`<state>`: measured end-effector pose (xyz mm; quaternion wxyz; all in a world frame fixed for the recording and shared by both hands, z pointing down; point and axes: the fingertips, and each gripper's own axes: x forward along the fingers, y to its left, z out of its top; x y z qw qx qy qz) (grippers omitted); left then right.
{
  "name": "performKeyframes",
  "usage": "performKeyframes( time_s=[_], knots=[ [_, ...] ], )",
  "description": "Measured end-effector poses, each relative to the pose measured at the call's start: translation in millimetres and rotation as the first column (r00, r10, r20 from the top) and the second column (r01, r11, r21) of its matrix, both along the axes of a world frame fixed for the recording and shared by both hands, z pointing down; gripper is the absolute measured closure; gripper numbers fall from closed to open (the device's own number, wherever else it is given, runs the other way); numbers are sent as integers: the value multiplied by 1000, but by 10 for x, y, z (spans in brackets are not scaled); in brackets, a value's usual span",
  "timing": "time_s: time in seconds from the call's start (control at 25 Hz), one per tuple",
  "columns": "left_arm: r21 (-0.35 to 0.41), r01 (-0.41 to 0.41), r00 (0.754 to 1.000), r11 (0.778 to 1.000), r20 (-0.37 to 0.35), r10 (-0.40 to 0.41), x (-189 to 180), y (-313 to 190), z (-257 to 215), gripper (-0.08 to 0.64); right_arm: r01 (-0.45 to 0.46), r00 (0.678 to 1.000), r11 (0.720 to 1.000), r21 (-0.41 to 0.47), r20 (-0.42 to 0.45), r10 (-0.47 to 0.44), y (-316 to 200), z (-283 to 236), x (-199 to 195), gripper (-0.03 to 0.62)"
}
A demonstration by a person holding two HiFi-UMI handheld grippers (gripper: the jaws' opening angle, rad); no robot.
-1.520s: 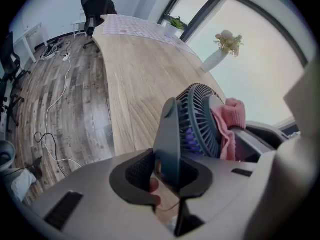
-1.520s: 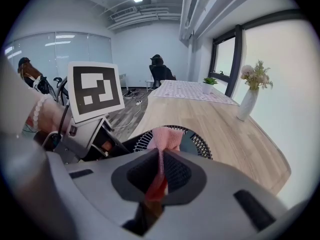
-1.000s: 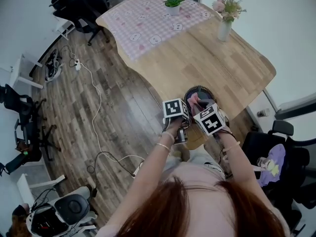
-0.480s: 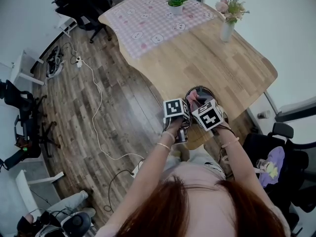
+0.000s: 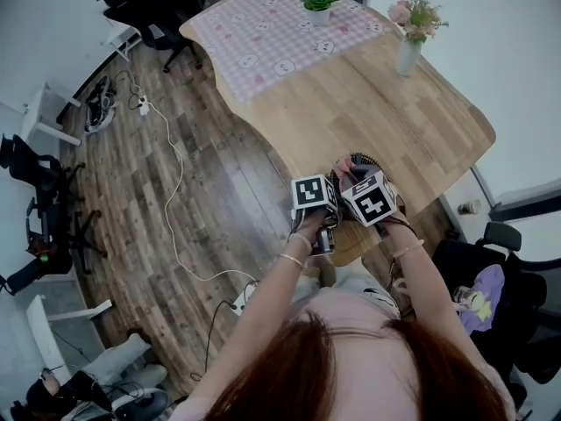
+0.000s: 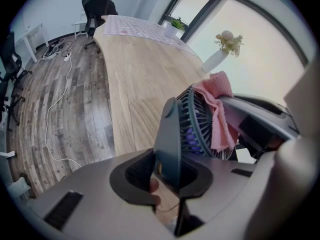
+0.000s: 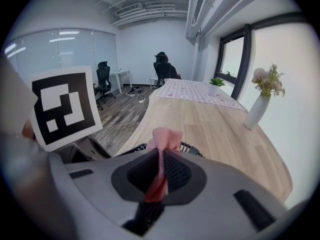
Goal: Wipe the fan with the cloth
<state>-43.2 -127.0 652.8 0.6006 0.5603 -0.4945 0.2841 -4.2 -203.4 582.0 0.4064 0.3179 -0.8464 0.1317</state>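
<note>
The person stands at the near edge of the wooden tabletop (image 5: pixel 386 103), both tools brought together over a small dark round fan (image 5: pixel 353 164) right at that edge; whether it rests on the wood or is lifted off it I cannot tell. The left gripper (image 6: pixel 167 174) has its jaws partway apart and clamped on the fan's blue-grey housing, which stands edge-on between the pads, grille facing right. The right gripper (image 7: pixel 159 176) has its jaws almost together, pinching a fold of pink cloth (image 7: pixel 164 139). That cloth hangs over the top of the fan's grille and down its front face. At the far end of the tabletop lies a pink checked tablecloth (image 5: pixel 263 38) with a potted plant (image 5: pixel 319 1) on it, and a white vase of flowers (image 5: pixel 405 51) stands near the right edge.
</note>
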Motion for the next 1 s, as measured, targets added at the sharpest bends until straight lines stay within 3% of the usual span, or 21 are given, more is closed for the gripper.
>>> performKeyframes(
  time_s=[0.4,1.0],
  knots=[
    [3,25,1000,1000,2,-25,-4,-12,1,482,-11,1000,1000,14,-6,11,-89,-20,21,565],
    [1,51,999,999,-4,-51,-5,-20,0,480,-26,998,991,135,-47,32,-152,-50,133,565]
  ],
)
